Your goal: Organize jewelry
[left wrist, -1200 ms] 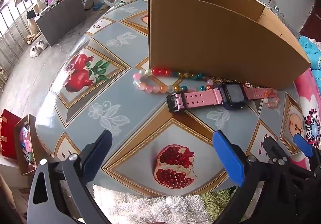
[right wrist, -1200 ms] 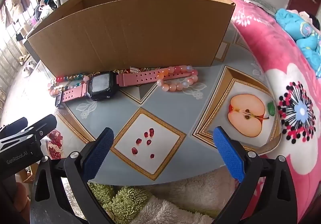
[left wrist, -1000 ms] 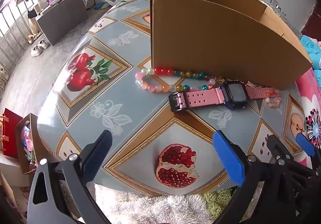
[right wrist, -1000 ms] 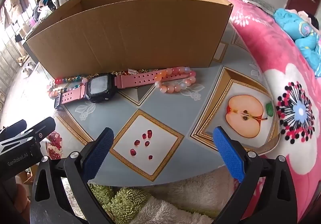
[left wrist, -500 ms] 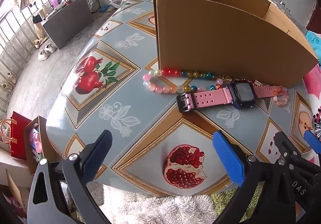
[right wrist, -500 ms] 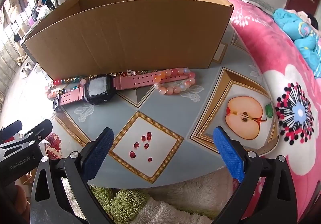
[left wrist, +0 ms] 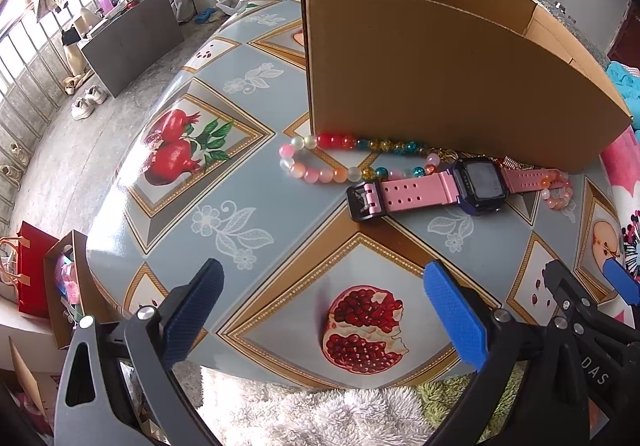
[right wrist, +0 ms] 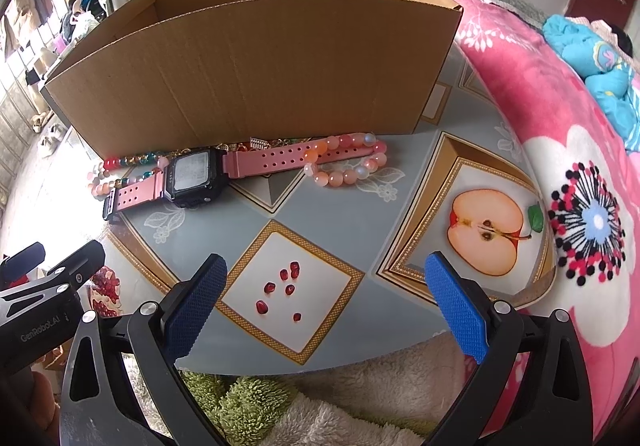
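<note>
Cardboard, plain brown and open-topped, makes up the box (left wrist: 440, 86) standing at the far side of the fruit-patterned tablecloth (left wrist: 224, 182); its inside is hidden by the near wall, so its contents cannot be told. Jewelry lies outside it, in a row along the foot of that wall: a multicoloured bead bracelet (left wrist: 320, 162) at the left end, a pink-strapped digital watch (left wrist: 472, 186) across the middle, and a peach bead bracelet (right wrist: 348, 162) at the right end, over the watch strap's tip. Small gold pieces (right wrist: 260, 144) sit between watch and box. The left gripper (left wrist: 324, 310) and right gripper (right wrist: 326, 302) both hover near the table's front edge, blue pads spread wide, holding nothing.
</note>
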